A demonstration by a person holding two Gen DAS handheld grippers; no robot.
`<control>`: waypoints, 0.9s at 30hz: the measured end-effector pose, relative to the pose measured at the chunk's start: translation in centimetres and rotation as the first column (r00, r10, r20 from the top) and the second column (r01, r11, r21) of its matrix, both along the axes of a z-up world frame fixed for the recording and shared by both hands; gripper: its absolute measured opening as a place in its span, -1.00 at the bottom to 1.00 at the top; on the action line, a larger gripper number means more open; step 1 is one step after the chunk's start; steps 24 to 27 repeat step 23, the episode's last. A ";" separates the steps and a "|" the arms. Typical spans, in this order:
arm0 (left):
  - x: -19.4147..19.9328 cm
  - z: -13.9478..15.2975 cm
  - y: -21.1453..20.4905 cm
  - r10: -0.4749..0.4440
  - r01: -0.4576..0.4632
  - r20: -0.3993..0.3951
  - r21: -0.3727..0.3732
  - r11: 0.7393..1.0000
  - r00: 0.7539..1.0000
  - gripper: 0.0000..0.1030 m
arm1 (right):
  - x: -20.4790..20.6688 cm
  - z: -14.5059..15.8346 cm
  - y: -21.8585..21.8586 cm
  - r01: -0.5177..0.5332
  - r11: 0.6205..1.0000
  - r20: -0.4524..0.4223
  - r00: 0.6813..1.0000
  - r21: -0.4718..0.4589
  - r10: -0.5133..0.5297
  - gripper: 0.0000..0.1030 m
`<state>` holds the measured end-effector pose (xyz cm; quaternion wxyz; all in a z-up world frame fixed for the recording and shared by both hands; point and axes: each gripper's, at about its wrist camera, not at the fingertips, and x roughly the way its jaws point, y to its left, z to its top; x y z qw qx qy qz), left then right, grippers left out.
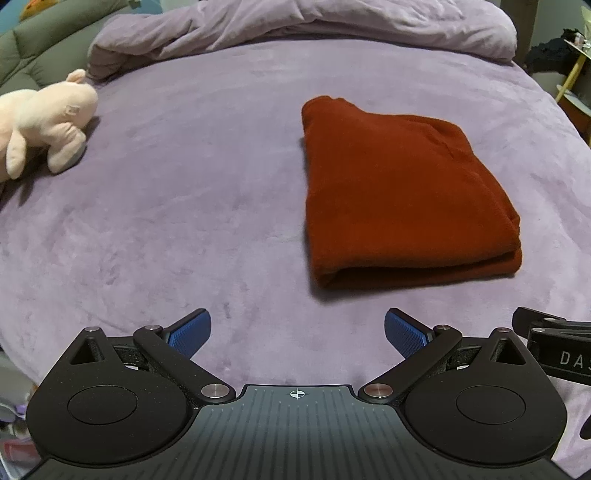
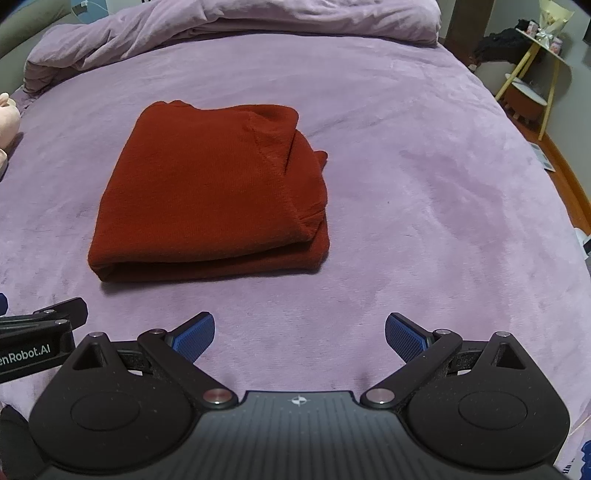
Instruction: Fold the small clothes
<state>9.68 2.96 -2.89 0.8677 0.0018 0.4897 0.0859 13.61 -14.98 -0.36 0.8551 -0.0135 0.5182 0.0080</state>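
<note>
A rust-red garment [image 1: 399, 192] lies folded into a thick rectangle on the purple bed sheet [image 1: 192, 206]; it also shows in the right wrist view [image 2: 210, 199], its folded edge facing me. My left gripper [image 1: 297, 332] is open and empty, held back from the garment's near left corner. My right gripper [image 2: 299, 334] is open and empty, held back from the garment's near right corner. Each gripper's body shows at the edge of the other's view: the right one [image 1: 554, 347] and the left one [image 2: 37, 343].
A pink plush toy [image 1: 44, 122] lies at the left of the bed. A bunched purple duvet [image 2: 229, 26] runs along the far side. A yellow-legged side table [image 2: 535, 70] stands past the bed's right edge, above a wooden floor.
</note>
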 end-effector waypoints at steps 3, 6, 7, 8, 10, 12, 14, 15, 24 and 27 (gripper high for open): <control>-0.1 0.1 -0.1 -0.005 0.005 0.009 0.008 1.000 1.000 0.99 | 0.0 0.0 0.0 -0.001 1.000 -0.001 1.000 0.001 0.001 0.92; -0.2 0.3 -0.2 -0.019 0.018 0.015 0.019 1.000 1.000 0.99 | 0.0 0.0 0.0 -0.001 1.000 -0.004 1.000 0.003 0.001 0.92; -0.2 0.3 -0.3 -0.020 0.020 0.016 0.022 1.000 1.000 0.99 | 0.0 0.0 0.0 -0.002 1.000 -0.005 1.000 0.003 0.002 0.92; -0.2 0.3 -0.3 -0.023 0.023 0.016 0.022 1.000 1.000 1.00 | 0.0 0.0 0.0 -0.003 1.000 -0.005 1.000 0.004 0.003 0.92; -0.1 0.3 -0.3 -0.032 0.032 0.017 0.015 0.999 0.999 0.99 | 0.1 0.0 -0.1 -0.003 1.000 -0.005 1.000 0.004 0.003 0.92; -0.2 0.4 -0.5 -0.040 0.039 0.021 0.016 0.999 0.999 1.00 | 0.1 0.0 -0.1 -0.005 1.000 -0.004 1.000 0.004 0.005 0.92; -0.2 0.4 -0.7 -0.045 0.045 0.022 0.023 0.999 0.999 1.00 | 0.1 0.0 -0.1 -0.005 1.000 -0.004 1.000 0.003 0.005 0.92; -0.1 0.4 -0.7 -0.047 0.047 0.022 0.026 0.999 0.999 1.00 | 0.1 0.0 -0.1 -0.004 1.000 -0.004 1.000 0.004 0.004 0.92; 0.0 0.5 -1.0 -0.058 0.057 0.020 0.036 0.998 0.998 1.00 | 0.2 0.0 -0.2 -0.001 1.000 -0.005 1.000 0.006 0.001 0.92; 0.0 0.5 -1.0 -0.058 0.057 0.020 0.036 0.998 0.998 1.00 | 0.2 0.0 -0.2 -0.001 1.000 -0.005 1.000 0.006 0.001 0.92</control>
